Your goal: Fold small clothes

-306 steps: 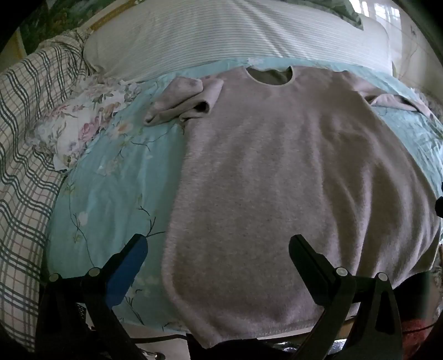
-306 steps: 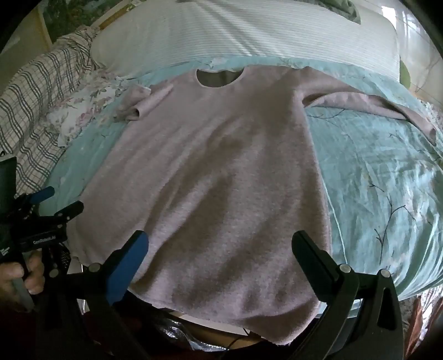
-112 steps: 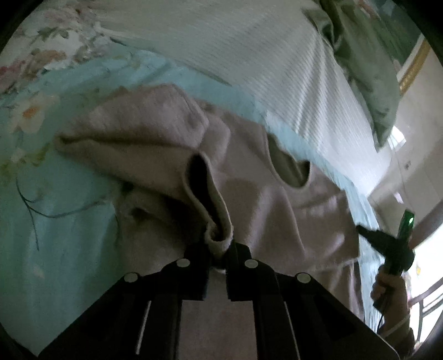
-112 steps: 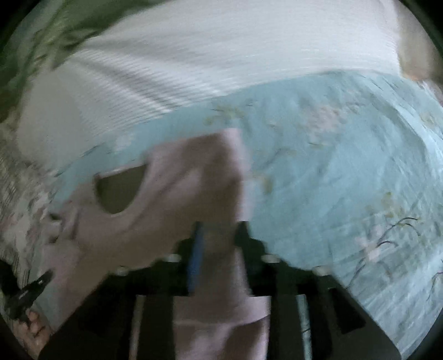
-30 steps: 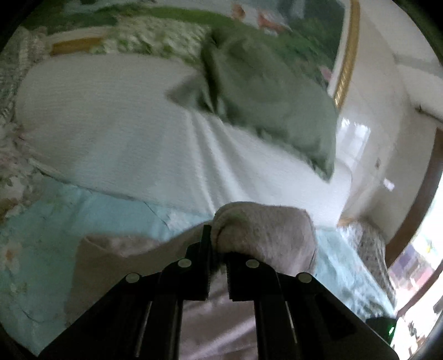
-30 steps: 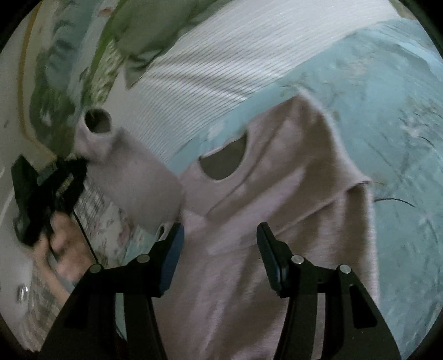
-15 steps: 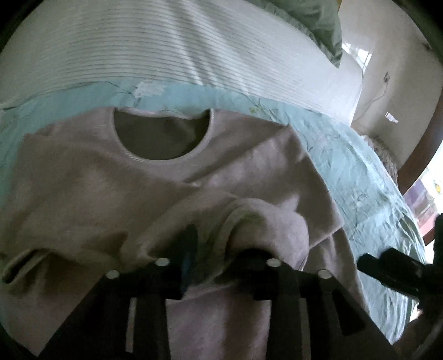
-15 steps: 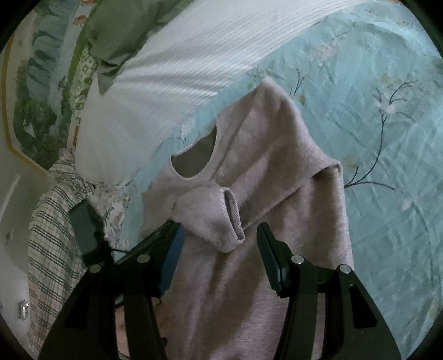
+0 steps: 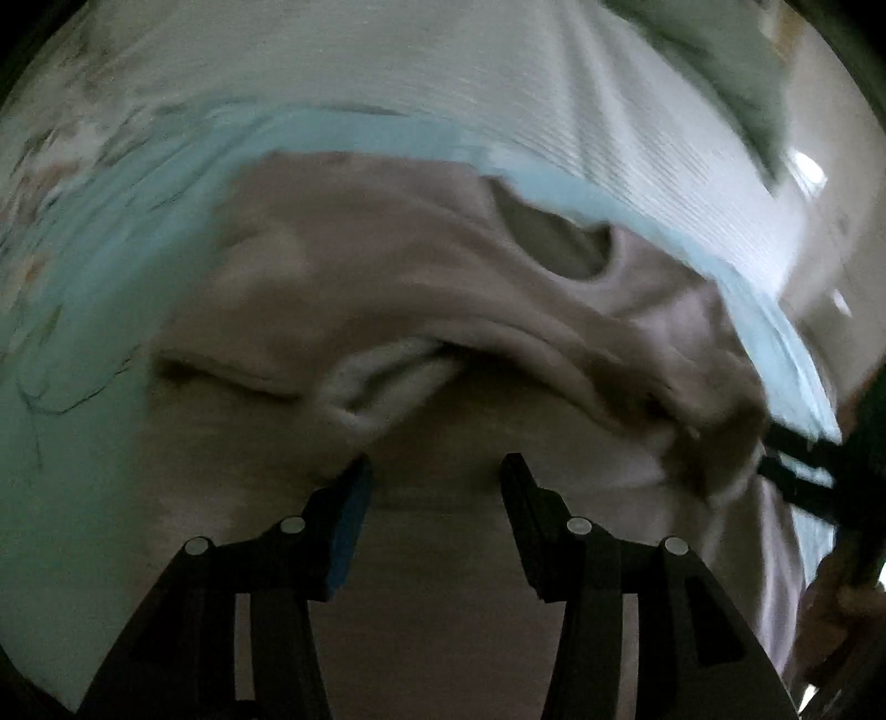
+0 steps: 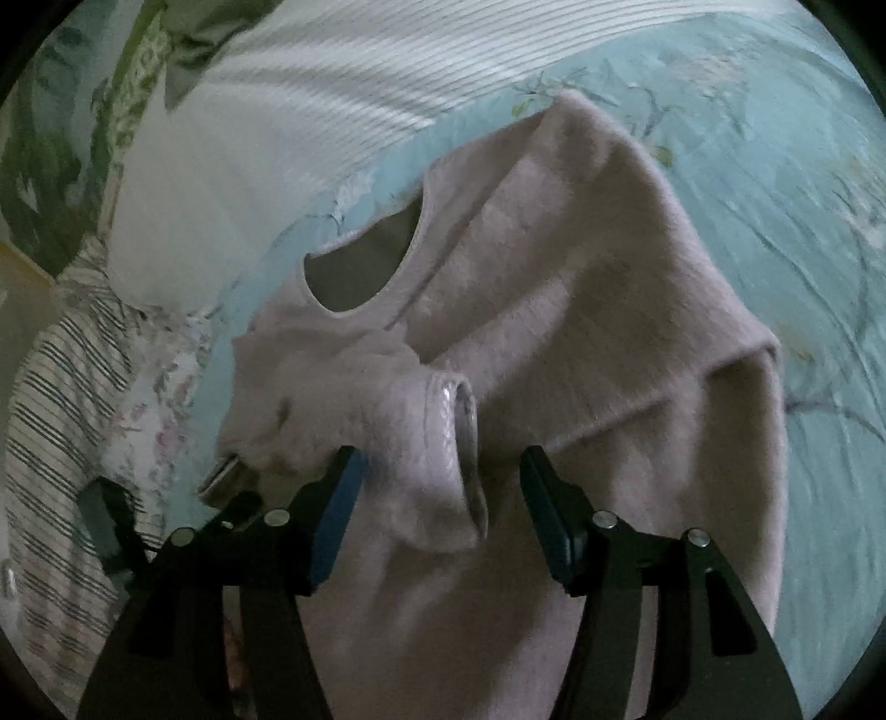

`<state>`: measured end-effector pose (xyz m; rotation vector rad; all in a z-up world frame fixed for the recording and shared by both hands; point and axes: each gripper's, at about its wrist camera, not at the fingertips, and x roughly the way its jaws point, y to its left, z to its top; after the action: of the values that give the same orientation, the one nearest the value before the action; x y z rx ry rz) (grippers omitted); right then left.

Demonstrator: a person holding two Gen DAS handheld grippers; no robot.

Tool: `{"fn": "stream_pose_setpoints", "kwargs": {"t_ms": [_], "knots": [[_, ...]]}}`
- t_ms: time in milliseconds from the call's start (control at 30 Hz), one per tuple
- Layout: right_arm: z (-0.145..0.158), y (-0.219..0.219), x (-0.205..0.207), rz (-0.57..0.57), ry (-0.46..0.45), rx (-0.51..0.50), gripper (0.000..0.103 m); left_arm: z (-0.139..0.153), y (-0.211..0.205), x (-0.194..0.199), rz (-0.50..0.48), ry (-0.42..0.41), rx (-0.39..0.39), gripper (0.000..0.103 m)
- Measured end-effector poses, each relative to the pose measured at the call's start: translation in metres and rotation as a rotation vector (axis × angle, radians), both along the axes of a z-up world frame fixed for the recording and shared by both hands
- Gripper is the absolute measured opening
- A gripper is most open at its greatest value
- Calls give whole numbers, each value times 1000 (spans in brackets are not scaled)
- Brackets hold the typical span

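A pale pink fuzzy sweater (image 10: 581, 310) lies flat on the bed with both sleeves folded in over its chest. Its neck hole (image 10: 365, 266) points toward the pillow. In the left wrist view the sweater (image 9: 387, 288) is blurred, and the sleeve cuff (image 9: 382, 376) lies just ahead of my left gripper (image 9: 437, 476), which is open and empty. My right gripper (image 10: 443, 471) is open and empty above the sweater's middle, with the left sleeve's cuff (image 10: 454, 437) lying loose between its fingers.
A light blue floral sheet (image 10: 775, 183) covers the bed. A white striped pillow (image 10: 310, 94) lies beyond the collar, with a green pillow (image 9: 714, 50) behind it. A plaid blanket (image 10: 50, 421) and floral cloth (image 10: 149, 410) lie at the left.
My left gripper has opened, let go of the sleeve it carried across the chest, and drawn back. The right gripper stays open and has moved closer over the sweater.
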<state>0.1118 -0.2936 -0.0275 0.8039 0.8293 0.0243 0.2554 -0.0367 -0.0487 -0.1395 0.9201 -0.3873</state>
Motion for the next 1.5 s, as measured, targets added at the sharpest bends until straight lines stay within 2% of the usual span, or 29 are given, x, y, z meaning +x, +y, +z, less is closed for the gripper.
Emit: {"fn": "stream_pose_setpoints", "kwargs": {"t_ms": [33,67,100,167,267,400,500,600,700,800,900,933,1000,1033,1133,1267,1333,1367,1433,1467,1500], "knots": [[2,2,5,15,-8,-13,46,-1,9,6,18,13,-29,46],[5,4,9,34,-20,-22,20,-1,14,9,28,22,-48,44],[9,6,12,46,-28,-29,10,-1,18,13,40,30,-59,42],[24,9,17,67,-69,-62,4,0,23,20,66,37,-63,41],[56,5,20,71,-143,-135,4,1,26,24,94,38,-70,38],[112,-27,-2,-28,-287,-235,3,-4,41,31,166,79,-108,17],[138,-54,-25,-93,-372,-274,3,-9,53,35,196,104,-143,10],[138,-66,-33,-116,-354,-295,3,-8,58,34,222,104,-134,8],[117,-72,-32,-111,-302,-254,3,-4,63,33,255,83,-93,8],[102,-76,-27,-120,-262,-216,3,-8,63,39,254,90,-57,10],[102,-75,-22,-118,-259,-202,3,-1,65,38,228,110,-48,10],[105,-74,-21,-114,-269,-206,3,3,64,35,217,104,-45,11],[114,-70,-18,-105,-292,-212,3,12,56,23,171,74,-63,26],[120,-69,-17,-102,-310,-211,3,14,49,18,146,70,-62,29],[138,-64,-18,-103,-363,-199,3,14,27,14,101,57,-18,32],[167,-63,-32,-111,-459,-198,3,5,10,35,193,59,60,32],[173,-66,-38,-111,-489,-182,3,1,18,44,255,56,107,26],[174,-67,-41,-111,-496,-174,3,1,24,47,292,51,110,20],[170,-69,-44,-110,-495,-155,3,6,42,50,404,31,148,19],[165,-70,-44,-103,-489,-144,3,7,55,49,447,28,142,15],[161,-69,-43,-102,-479,-144,3,3,71,49,463,52,85,10]]}}
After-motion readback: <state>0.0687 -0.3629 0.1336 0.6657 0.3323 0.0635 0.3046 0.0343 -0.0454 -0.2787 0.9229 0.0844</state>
